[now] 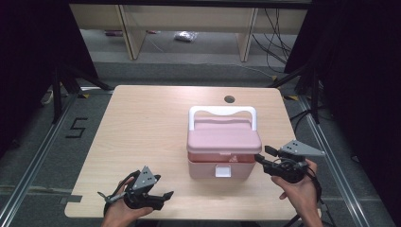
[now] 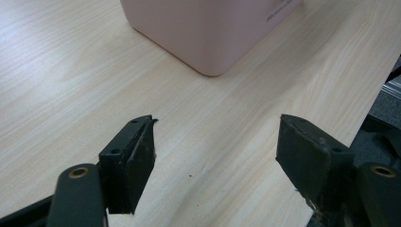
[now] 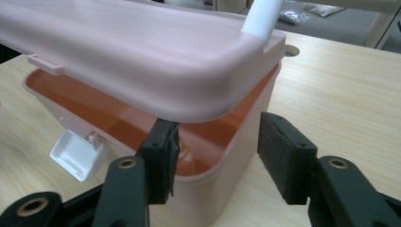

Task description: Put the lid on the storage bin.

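Note:
A pink storage box [image 1: 222, 163] with a white handle [image 1: 222, 111] stands right of the table's middle. Its lid [image 1: 223, 138] is lifted slightly at the front, and the white latch [image 1: 222, 171] hangs loose. My right gripper [image 1: 262, 158] is at the box's front right corner. In the right gripper view it [image 3: 220, 137] is open. One jaw is under the raised lid [image 3: 142, 56], over the orange interior, and the other is outside the box wall [image 3: 222, 165]. My left gripper [image 1: 163, 197] is open near the table's front edge, empty, short of the box corner [image 2: 208, 33].
The wooden table [image 1: 142, 123] has a cable hole [image 1: 229, 99] near its far edge. Beyond it are wooden furniture legs, cables and a plastic bag [image 1: 186, 36] on the floor. Dark stands flank the table on both sides.

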The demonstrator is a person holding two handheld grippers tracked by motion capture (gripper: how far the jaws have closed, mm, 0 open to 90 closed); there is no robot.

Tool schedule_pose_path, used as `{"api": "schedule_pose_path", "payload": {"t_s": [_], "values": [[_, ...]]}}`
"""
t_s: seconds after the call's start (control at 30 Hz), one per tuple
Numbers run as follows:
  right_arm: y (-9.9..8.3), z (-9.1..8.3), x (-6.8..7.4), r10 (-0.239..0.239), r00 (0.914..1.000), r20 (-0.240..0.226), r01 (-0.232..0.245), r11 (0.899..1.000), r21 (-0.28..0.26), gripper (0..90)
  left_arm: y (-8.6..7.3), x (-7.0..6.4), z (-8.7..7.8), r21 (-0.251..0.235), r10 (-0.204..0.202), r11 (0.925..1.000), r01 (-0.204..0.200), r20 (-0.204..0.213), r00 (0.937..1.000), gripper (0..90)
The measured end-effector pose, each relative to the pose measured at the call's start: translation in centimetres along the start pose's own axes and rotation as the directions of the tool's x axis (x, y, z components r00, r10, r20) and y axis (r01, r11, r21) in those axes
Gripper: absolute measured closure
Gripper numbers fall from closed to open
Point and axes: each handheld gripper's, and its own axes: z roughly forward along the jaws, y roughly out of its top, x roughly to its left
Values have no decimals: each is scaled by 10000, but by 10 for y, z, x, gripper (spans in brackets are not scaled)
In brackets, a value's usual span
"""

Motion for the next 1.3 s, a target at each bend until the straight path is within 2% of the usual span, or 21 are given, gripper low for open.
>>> {"api": "schedule_pose_path", "payload": {"t_s": [0.1,0.13,0.17,0.33,0.43,0.47,0.53,0.57,0.6,0.67,0.77,0.8,0.83,0.9,0.97,1.03,1.1,1.13,1.2,1.23,1.3], "values": [[-4,3,2,390,9991,-153,-387,9991,155,466,-2,-1,0,84,53,10000,-53,-29,10000,284],[-6,3,0,129,9999,-26,-129,9998,180,456,-2,-1,0,65,41,10000,-41,-28,10000,284],[-7,4,1,423,9991,-90,-421,9990,179,452,-3,-1,1,100,64,9999,-64,-80,9999,283],[-13,1,2,659,9972,-354,-647,9974,329,432,-4,-2,1,-33,-286,9996,287,197,9994,284],[-16,-1,2,291,9987,-407,-277,9990,343,420,-4,-2,1,-18,-234,9997,234,221,9995,284],[-18,-1,6,783,9953,-577,-760,9962,415,411,-4,-2,0,-29,-246,9997,247,163,9996,284],[-21,-2,4,546,9963,-671,-528,9982,282,410,-5,-3,0,-73,-272,9996,273,198,9994,283],[-22,-3,8,1012,9918,-783,-980,9942,437,406,-5,-3,0,-65,-261,9996,263,216,9994,283],[-22,-4,4,459,9974,-562,-442,9985,315,401,-5,-2,-1,-29,-240,9997,241,131,9996,283],[-24,-5,6,738,9940,-811,-710,9968,363,400,-6,-2,-2,2,-165,9999,165,115,9998,283],[-27,-5,5,433,9956,-834,-413,9988,257,393,-8,-4,-4,-107,-367,9993,368,172,9992,283],[-28,-5,8,729,9936,-863,-701,9969,353,386,-9,-3,-5,-89,-254,9996,255,100,9996,283],[-30,-4,6,346,9958,-848,-328,9992,221,377,-9,-4,-5,-156,-340,9993,342,149,9993,283],[-33,-5,8,458,9949,-896,-433,9986,292,368,-10,-5,-7,-59,-193,9998,193,78,9998,283],[-37,-5,8,2,9966,-828,13,9998,174,361,-12,-7,-9,-148,-280,9995,281,74,9996,283],[-41,-5,12,323,9953,-911,-311,9994,145,339,-14,-8,-10,-133,-261,9996,262,86,9996,282],[-45,-4,12,174,9959,-892,-178,9998,-44,328,-16,-10,-8,-216,-488,9986,491,121,9987,279],[-47,-5,15,460,9945,-937,-454,9989,77,314,-17,-10,-8,-190,-445,9988,448,148,9989,274],[-52,-3,14,83,9936,-1124,-86,10000,-28,277,-18,-11,-9,-197,-467,9987,470,135,9988,261],[-54,-3,16,270,9933,-1120,-263,9996,76,274,-19,-11,-9,-213,-410,9989,412,109,9991,256],[-58,-4,17,116,9937,-1116,-93,9997,219,268,-19,-12,-9,-182,-298,9994,299,67,9995,245]]}}
